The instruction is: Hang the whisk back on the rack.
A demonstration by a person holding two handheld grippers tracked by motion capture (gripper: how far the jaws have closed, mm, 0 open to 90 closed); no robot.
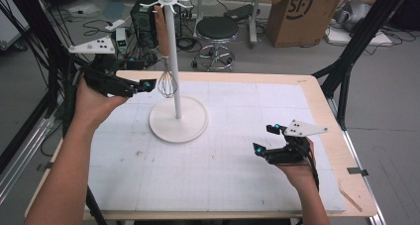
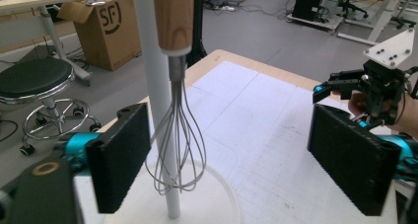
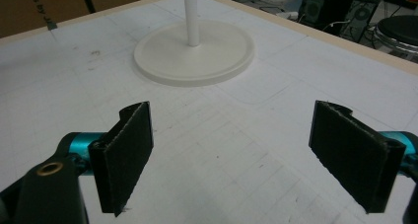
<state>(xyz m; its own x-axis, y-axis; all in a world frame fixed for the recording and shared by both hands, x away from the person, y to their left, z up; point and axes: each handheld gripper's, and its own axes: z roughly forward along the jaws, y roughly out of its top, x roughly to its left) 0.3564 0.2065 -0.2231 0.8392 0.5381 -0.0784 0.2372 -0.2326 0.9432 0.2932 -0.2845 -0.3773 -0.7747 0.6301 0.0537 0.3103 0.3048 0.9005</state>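
Observation:
A wire whisk (image 1: 167, 84) with a wooden handle (image 2: 172, 17) hangs from the hooked top of a white stand (image 1: 172, 51) on a round base (image 1: 178, 120). My left gripper (image 1: 147, 85) is at the whisk's left side, held level. In the left gripper view its jaws (image 2: 236, 155) stand wide apart; the whisk's wires (image 2: 178, 150) hang between them, close to the left pad (image 2: 123, 160) and far from the right pad (image 2: 352, 160). My right gripper (image 1: 265, 138) rests low over the white mat at the right, open with nothing between its pads (image 3: 125, 155).
The white mat (image 1: 223, 165) lies on a wooden table (image 1: 327, 116). Beyond the far edge stand a black stool (image 1: 217, 29), a cardboard box (image 1: 302, 14) and a computer case (image 1: 143, 19). Black frame legs (image 1: 354, 46) rise at both sides.

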